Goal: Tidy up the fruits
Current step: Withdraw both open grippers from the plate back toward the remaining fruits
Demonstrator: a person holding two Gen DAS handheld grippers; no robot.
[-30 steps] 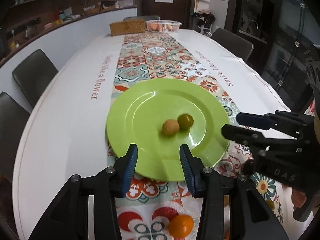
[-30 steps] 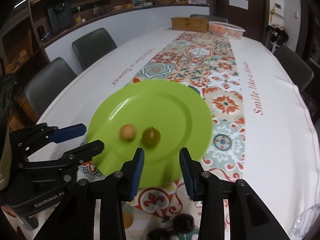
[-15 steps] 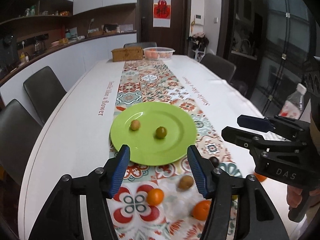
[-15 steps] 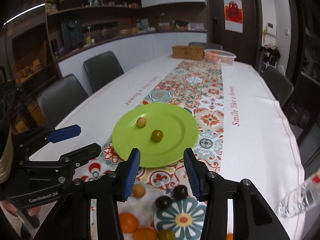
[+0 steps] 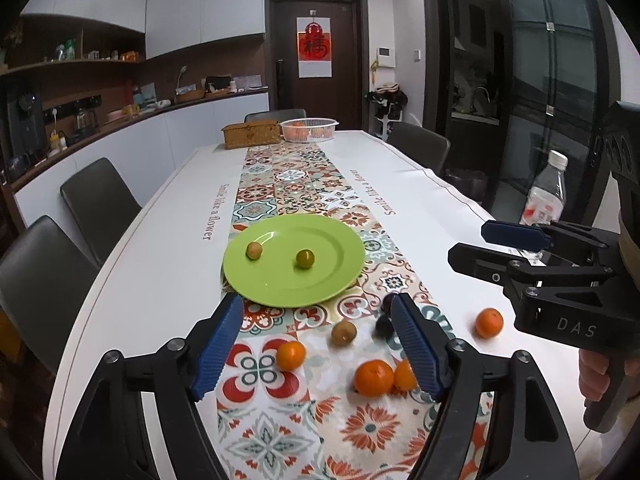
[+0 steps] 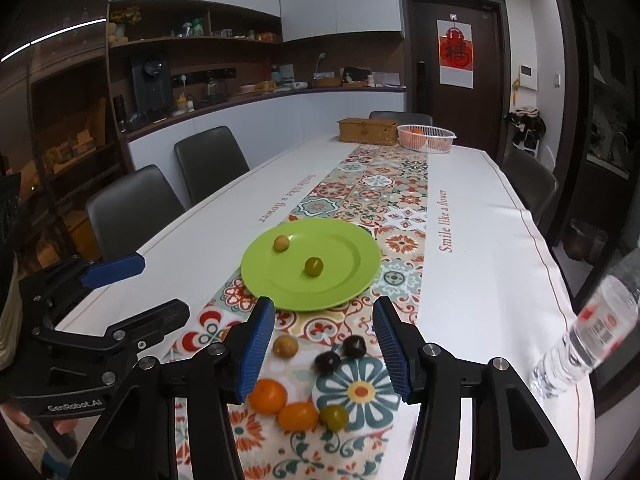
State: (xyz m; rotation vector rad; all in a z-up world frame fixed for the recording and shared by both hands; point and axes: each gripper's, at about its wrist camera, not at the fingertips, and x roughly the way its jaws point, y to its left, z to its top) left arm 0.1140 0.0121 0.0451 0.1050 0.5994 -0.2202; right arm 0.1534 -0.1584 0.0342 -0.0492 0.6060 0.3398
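A green plate (image 5: pixel 328 280) (image 6: pixel 352 280) sits on the patterned runner with a tan fruit (image 5: pixel 253 250) (image 6: pixel 281 243) and a green fruit (image 5: pixel 305 258) (image 6: pixel 314 266) on it. Nearer me lie loose fruits: oranges (image 5: pixel 374 377) (image 6: pixel 268 396), a brown fruit (image 5: pixel 344 332) (image 6: pixel 285 346), two dark plums (image 6: pixel 327 361) and a green fruit (image 6: pixel 334 417). My left gripper (image 5: pixel 318 346) is open and empty above the loose fruits. My right gripper (image 6: pixel 322 346) is open and empty above them too, and shows at the right of the left wrist view (image 5: pixel 480 246).
A water bottle (image 5: pixel 544 196) (image 6: pixel 584 340) stands at the table's right edge. A wicker box (image 5: pixel 251 134) and a white basket of fruit (image 5: pixel 309 130) stand at the far end. Dark chairs (image 5: pixel 100 196) line the sides.
Both grippers have pulled back and up from the plate, and their jaws have opened wider. The loose fruits near the table's front have come into view.
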